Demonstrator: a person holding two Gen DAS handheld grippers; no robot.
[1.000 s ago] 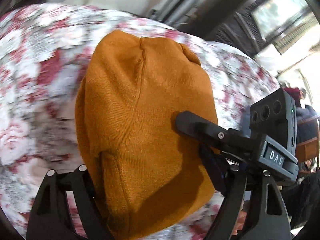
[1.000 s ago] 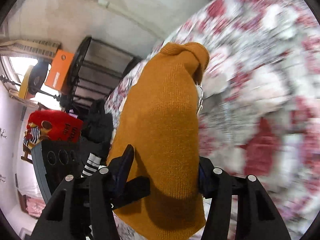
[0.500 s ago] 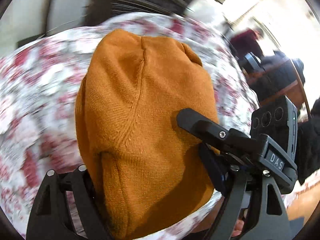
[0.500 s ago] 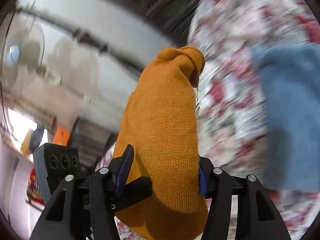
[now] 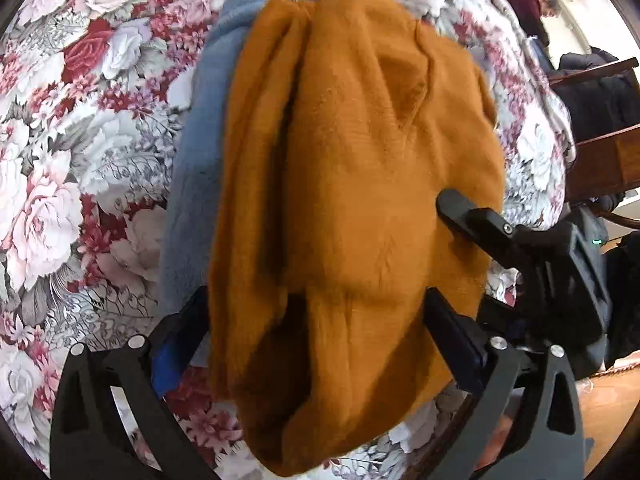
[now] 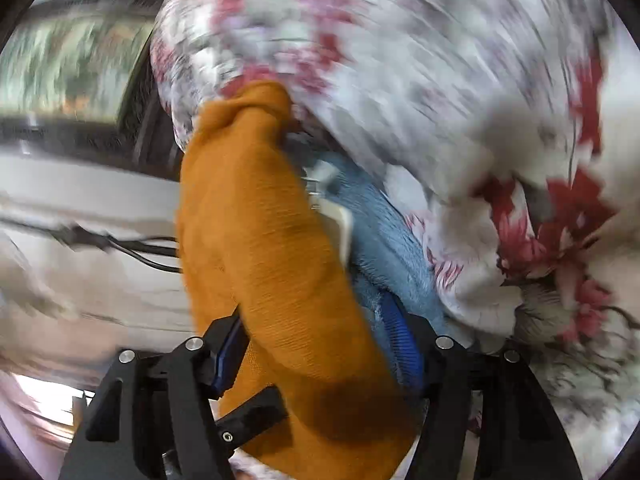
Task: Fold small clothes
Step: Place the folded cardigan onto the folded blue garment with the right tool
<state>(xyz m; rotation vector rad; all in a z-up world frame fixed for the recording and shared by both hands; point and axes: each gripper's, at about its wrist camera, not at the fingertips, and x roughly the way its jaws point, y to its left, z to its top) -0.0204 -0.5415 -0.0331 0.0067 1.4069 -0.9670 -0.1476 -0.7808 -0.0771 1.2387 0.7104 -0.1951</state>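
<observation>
left gripper (image 5: 316, 340): jaws opening wide, orange knit hat (image 5: 352, 184) between them
right gripper (image 6: 320, 356): jaws opening, hat between
under hat: blue cloth (image 5: 200, 152), on floral bedspread (image 5: 80, 120)

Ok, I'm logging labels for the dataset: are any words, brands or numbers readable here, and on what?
No text can be read in either view.
White tag, between the hat and the blue cloth: too blurred to tell whether it carries print.
</observation>
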